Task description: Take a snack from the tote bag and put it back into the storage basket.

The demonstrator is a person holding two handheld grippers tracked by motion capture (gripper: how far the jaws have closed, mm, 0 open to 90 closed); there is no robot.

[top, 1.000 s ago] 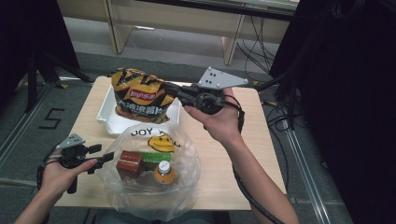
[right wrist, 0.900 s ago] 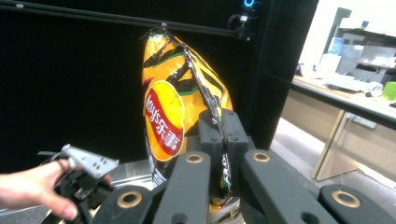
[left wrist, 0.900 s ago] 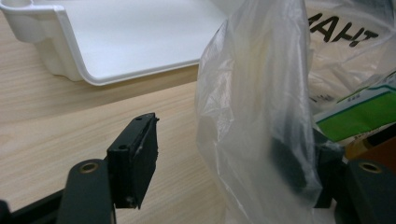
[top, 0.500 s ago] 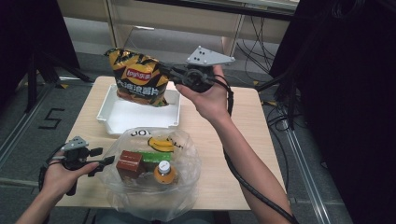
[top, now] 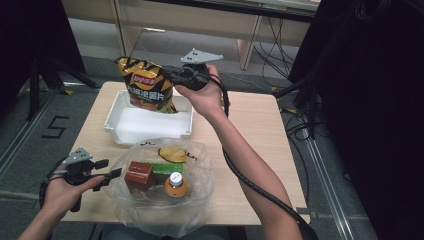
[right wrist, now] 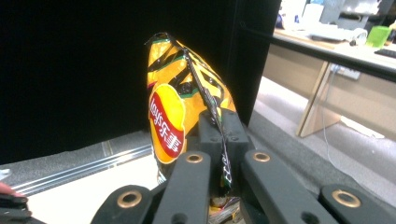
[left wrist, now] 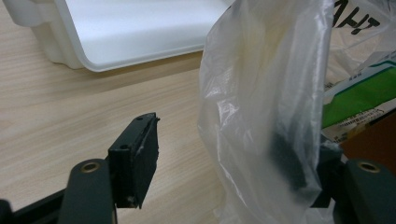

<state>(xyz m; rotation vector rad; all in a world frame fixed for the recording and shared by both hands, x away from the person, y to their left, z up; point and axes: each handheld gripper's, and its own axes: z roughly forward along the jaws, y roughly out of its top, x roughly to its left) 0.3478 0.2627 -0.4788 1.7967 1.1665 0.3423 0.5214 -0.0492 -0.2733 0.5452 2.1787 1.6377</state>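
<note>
above the white tray (top: 120, 131), at twelve o'clock, right gripper (top: 176, 78) pinches the crisp bag (top: 147, 92) by its edge; carry it steadily. left gripper (top: 111, 175), at eight o'clock, holds the plastic bag (top: 200, 175) rim loosely, jaws apart.

- One chip bag (top: 149, 89), yellow and black.
- One white tray (top: 150, 125).
- One clear plastic bag (top: 200, 165).
- Inside that bag: one brown box (top: 138, 174), one green box (top: 166, 169), one capped bottle (top: 176, 184).
- Two grippers: left gripper (top: 116, 173), right gripper (top: 167, 75).
- One counter (top: 250, 130).

Overhead camera looks down the table (top: 260, 130); jaw cameras sit close, sharing the white tray (left wrist: 140, 32) and chip bag (right wrist: 180, 116).
</note>
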